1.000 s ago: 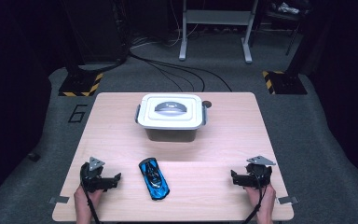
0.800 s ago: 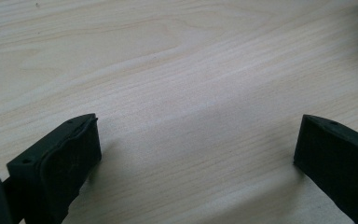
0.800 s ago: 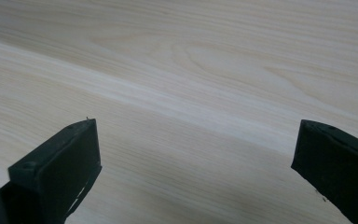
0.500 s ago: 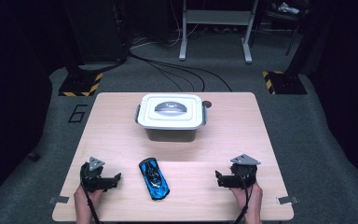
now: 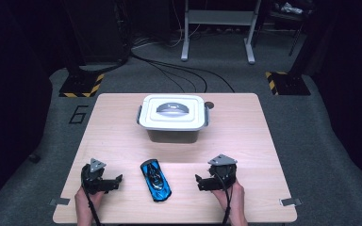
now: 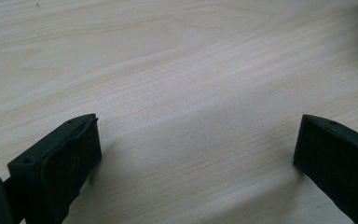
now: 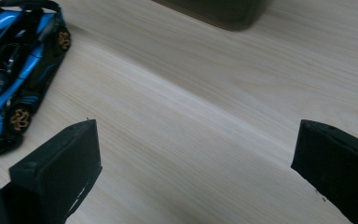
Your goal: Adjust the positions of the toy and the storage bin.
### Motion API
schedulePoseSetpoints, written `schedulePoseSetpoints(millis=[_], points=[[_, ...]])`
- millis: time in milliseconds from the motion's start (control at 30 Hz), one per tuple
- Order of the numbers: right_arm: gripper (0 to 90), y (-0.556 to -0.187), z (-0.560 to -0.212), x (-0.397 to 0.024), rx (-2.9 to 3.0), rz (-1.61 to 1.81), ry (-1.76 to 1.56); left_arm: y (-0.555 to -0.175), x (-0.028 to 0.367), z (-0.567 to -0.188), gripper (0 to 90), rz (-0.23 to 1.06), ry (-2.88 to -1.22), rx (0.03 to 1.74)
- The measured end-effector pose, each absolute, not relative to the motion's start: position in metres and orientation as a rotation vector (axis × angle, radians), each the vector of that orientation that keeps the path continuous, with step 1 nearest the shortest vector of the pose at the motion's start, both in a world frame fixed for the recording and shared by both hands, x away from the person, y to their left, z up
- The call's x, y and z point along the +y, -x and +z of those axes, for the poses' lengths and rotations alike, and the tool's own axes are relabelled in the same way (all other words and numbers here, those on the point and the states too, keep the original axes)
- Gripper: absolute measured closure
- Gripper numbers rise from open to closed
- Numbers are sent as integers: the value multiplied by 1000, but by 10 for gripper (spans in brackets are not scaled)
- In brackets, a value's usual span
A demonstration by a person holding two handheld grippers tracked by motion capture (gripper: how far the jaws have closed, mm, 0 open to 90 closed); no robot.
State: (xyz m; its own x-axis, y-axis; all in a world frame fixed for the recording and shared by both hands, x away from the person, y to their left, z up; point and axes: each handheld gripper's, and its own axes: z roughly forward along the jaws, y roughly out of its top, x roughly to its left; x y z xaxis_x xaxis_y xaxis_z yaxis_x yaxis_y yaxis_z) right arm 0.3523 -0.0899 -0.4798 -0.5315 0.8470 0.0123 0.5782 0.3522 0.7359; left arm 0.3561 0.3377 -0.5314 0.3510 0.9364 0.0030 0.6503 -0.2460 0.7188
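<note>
Left gripper (image 5: 115, 181) low over the table (image 5: 113, 136), jaws wide apart, bare wood between them. Right gripper (image 5: 201, 182) also low, jaws wide apart, nothing held. Toy car (image 5: 156, 180), blue and black, lies flat on the table between the two grippers, nearer the right one, touching neither; in the right gripper view it sits just beyond its left jaw. Box (image 5: 172, 117) with white lid stands well ahead of both grippers, closed.
</note>
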Motion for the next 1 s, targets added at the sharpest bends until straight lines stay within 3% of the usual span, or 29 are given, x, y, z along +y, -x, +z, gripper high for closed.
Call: schedulePoseSetpoints(millis=[1000], points=[[2,-350,-478,38,2473,1015,-1074,-356,338,-532,8,587,-1987,1376]])
